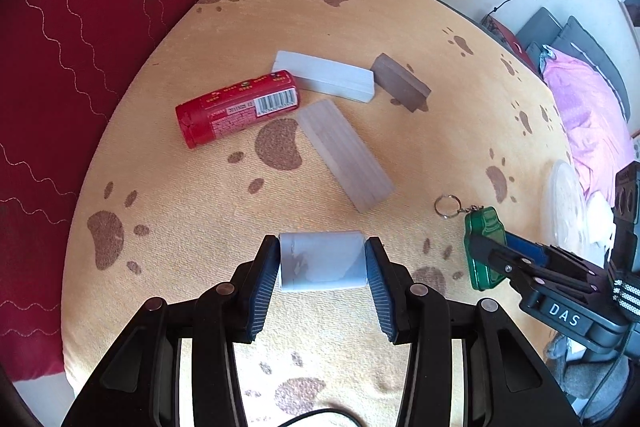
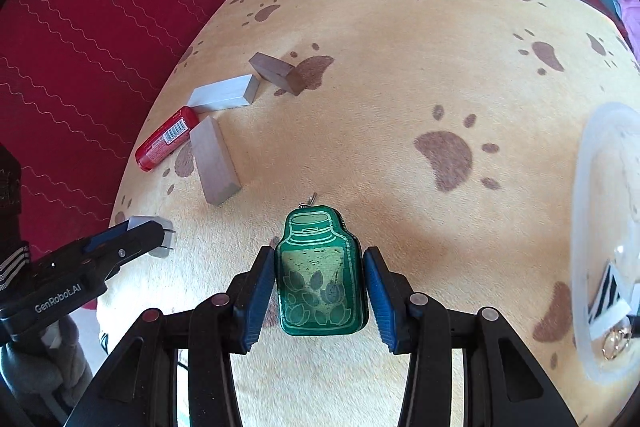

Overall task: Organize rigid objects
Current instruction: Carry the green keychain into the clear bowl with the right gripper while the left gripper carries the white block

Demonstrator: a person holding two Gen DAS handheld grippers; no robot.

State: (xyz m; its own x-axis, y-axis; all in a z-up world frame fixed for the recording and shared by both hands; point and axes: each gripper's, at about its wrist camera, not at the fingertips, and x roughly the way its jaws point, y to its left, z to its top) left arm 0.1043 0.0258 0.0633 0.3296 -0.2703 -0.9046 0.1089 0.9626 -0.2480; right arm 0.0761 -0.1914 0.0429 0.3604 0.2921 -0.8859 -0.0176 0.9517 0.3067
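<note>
My left gripper (image 1: 322, 261) is shut on a pale grey block (image 1: 322, 261), held just above the paw-print cloth; it also shows in the right wrist view (image 2: 154, 231). My right gripper (image 2: 320, 275) is shut on a green jar-shaped keychain (image 2: 320, 275), whose key ring (image 1: 447, 205) hangs free; the keychain (image 1: 482, 247) shows at the right of the left wrist view. On the cloth lie a red can (image 1: 239, 108), a white block (image 1: 324, 75), a grey block (image 1: 346, 153) and a brown block (image 1: 400, 81).
The yellow paw-print cloth (image 1: 200, 219) covers the table. A clear plastic container (image 2: 600, 247) sits at the right edge with small items inside. A red curtain (image 1: 60, 67) hangs to the left. A bed with pink bedding (image 1: 580, 99) lies beyond the table.
</note>
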